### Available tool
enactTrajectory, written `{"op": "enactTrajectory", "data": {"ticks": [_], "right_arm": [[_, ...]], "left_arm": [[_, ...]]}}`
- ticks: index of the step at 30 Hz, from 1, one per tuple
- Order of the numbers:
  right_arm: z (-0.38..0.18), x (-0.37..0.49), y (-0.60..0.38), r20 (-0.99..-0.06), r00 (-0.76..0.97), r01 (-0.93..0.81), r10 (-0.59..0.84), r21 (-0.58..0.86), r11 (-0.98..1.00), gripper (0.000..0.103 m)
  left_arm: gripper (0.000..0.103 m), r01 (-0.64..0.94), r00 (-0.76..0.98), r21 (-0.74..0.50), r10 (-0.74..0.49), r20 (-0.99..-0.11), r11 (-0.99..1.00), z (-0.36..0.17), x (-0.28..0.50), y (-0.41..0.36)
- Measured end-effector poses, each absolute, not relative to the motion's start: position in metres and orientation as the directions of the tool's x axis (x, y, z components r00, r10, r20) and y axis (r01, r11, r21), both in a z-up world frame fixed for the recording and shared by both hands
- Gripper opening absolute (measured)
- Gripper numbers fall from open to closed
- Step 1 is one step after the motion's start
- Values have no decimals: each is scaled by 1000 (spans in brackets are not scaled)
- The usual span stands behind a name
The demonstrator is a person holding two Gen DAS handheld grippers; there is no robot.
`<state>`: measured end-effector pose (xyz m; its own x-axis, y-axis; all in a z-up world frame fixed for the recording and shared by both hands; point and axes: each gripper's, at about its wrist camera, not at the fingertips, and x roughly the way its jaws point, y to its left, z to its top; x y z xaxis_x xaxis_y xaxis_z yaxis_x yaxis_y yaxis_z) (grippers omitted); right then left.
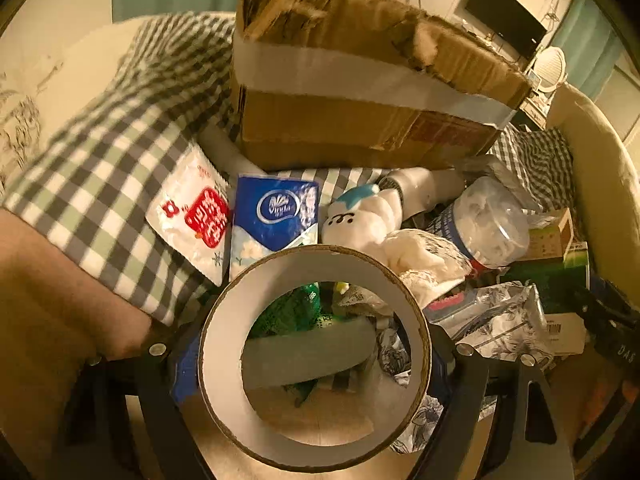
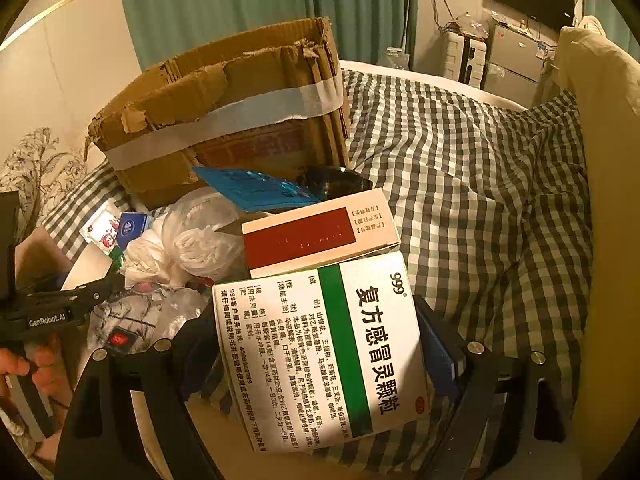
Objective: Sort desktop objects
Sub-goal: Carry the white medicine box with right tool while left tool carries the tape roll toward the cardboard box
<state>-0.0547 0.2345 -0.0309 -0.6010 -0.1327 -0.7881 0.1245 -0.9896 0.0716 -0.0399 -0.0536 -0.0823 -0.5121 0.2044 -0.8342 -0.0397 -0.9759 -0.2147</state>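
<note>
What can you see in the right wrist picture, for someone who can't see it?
The right gripper holds a white cardboard medicine box with a green stripe between its black fingers. Behind it lie a white and dark red box, a clear plastic tub of white cotton and a torn brown cardboard box, on a green checked cloth.

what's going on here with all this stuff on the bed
A person is sorting clutter piled by a cardboard box on a checked bedspread. The left tool grips a tape roll across its width. The right tool holds a green-striped medicine box. Neither item has been set down yet.
</note>
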Motion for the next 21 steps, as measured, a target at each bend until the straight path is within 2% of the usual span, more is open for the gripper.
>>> {"op": "enactTrajectory", "data": {"ticks": [18,21], "right_arm": [[-5,-25,226,-739,-666,101,-101,45,-994,86],[2,-18,221,-736,-668,102,-108,53,-993,86]], "left_arm": [[87,-87,-593,-151,173,-787,-985,-53,-25,-40],[87,-64,-613,-122,135,-778,-990,-45,-23,-39]]}}
